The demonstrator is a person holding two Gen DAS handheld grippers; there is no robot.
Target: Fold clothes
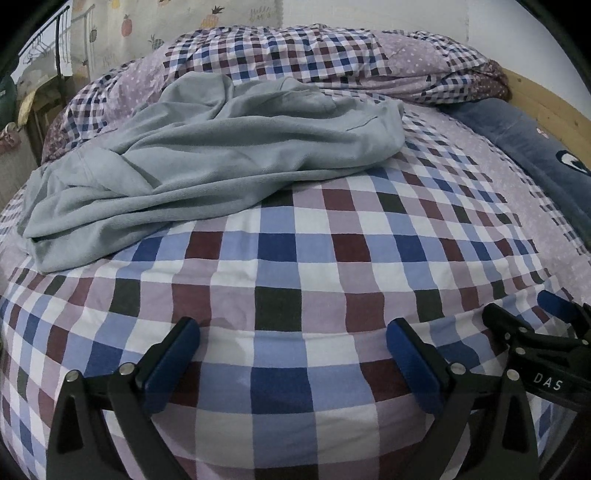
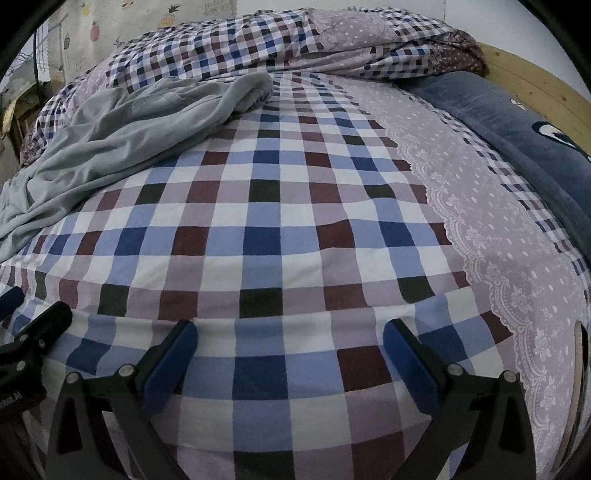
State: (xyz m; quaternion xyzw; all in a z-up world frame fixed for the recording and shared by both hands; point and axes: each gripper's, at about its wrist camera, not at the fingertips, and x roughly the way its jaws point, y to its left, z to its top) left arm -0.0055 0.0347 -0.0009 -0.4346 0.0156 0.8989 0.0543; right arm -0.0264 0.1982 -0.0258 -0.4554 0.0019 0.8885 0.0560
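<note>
A pale grey-green garment lies crumpled on the checked bedsheet, towards the far left of the bed. My left gripper hovers open over the near part of the sheet, well short of the garment, nothing between its fingers. In the right wrist view the same garment sits at the upper left. My right gripper is open too, above bare checked sheet, to the right of the left one. The right gripper's finger shows at the lower right of the left wrist view.
A bunched checked and dotted quilt lies across the far end of the bed. A dark blue pillow rests along the right side against a wooden bed frame. A fruit-print curtain and rack stand far left.
</note>
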